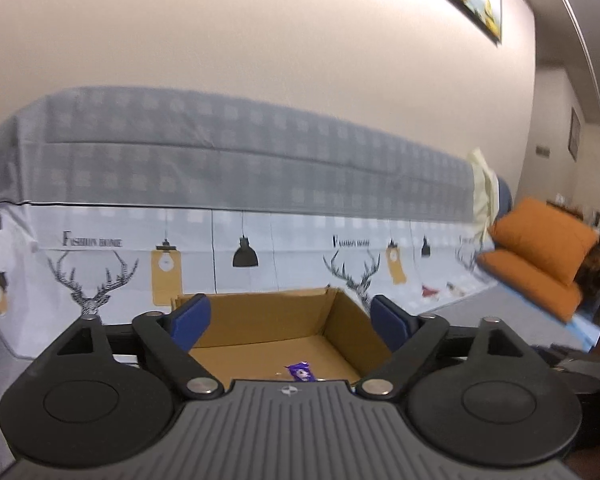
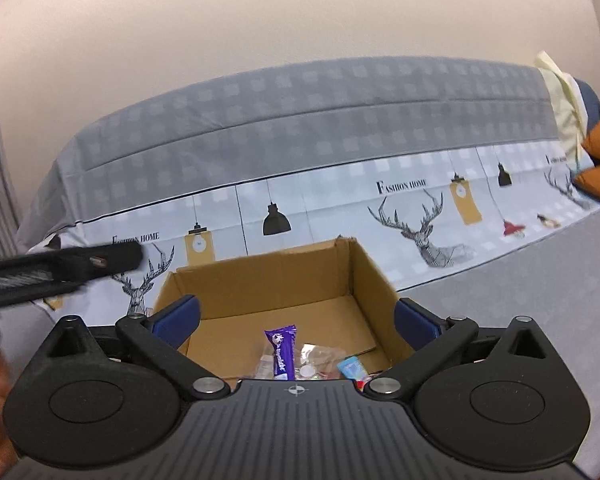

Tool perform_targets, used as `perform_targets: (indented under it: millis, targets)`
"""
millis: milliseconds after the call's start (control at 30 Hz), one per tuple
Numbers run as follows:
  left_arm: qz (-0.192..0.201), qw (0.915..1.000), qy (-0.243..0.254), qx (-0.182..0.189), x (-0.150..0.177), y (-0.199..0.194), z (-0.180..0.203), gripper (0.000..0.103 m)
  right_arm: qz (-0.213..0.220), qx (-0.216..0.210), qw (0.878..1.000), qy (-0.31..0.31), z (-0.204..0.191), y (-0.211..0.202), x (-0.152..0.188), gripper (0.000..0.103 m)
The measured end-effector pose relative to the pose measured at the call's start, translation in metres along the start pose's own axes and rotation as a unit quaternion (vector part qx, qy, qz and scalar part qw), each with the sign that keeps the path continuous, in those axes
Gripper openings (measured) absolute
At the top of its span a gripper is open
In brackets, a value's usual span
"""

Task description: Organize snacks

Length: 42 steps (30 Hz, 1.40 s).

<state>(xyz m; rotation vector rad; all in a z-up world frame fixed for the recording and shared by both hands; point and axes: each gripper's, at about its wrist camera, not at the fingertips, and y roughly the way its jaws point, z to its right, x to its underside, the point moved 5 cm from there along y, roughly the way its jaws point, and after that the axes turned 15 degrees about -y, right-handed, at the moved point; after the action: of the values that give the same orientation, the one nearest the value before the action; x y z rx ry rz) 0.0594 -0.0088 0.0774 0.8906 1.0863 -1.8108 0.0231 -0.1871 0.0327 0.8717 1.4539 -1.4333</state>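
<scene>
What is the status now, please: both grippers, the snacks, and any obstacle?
Left gripper open, empty. Right gripper open, empty. Purple snack bar, clear packets lying in cardboard box. Nothing in the way.

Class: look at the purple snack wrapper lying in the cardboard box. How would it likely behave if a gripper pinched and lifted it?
The purple snack wrapper looks glossy, so it may slip. It lies flat and thin, so it is probably light and bendy. It is unlikely to roll.
</scene>
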Motion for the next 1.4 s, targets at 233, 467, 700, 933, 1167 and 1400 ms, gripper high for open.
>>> perform_targets:
  millis: [233,467,700,933,1167,1400]
  targets:
    - [-0.050,0.9969,-0.040,-0.045,0.057,-0.039,0.004,0.103,-0.030,0.014,0.999,-0.011,0.017,-0.033,0.035,0.103]
    - [-0.186,0.9684,-0.022,-0.165,0.115,0.003,-0.023,0.103,-0.095,0.008,0.995,-0.040,0.003,-0.015,0.054,0.103]
    - [-0.197,0.9634,-0.045,-0.177,0.111,0.016,-0.035,0.103,-0.128,0.002,0.990,-0.060,-0.004,0.003,0.064,0.103]
    - [-0.192,0.9637,-0.046,-0.179,0.112,0.018,-0.035,0.103,-0.136,0.002,0.988,-0.073,-0.006,0.008,0.066,0.103]
    - [-0.191,0.9634,-0.051,-0.181,0.112,0.016,-0.035,0.103,-0.135,0.004,0.988,-0.073,-0.003,0.008,0.065,0.103]
    - [-0.189,0.9641,-0.046,-0.181,0.112,0.018,-0.034,0.103,-0.137,0.007,0.988,-0.070,-0.002,0.009,0.066,0.103]
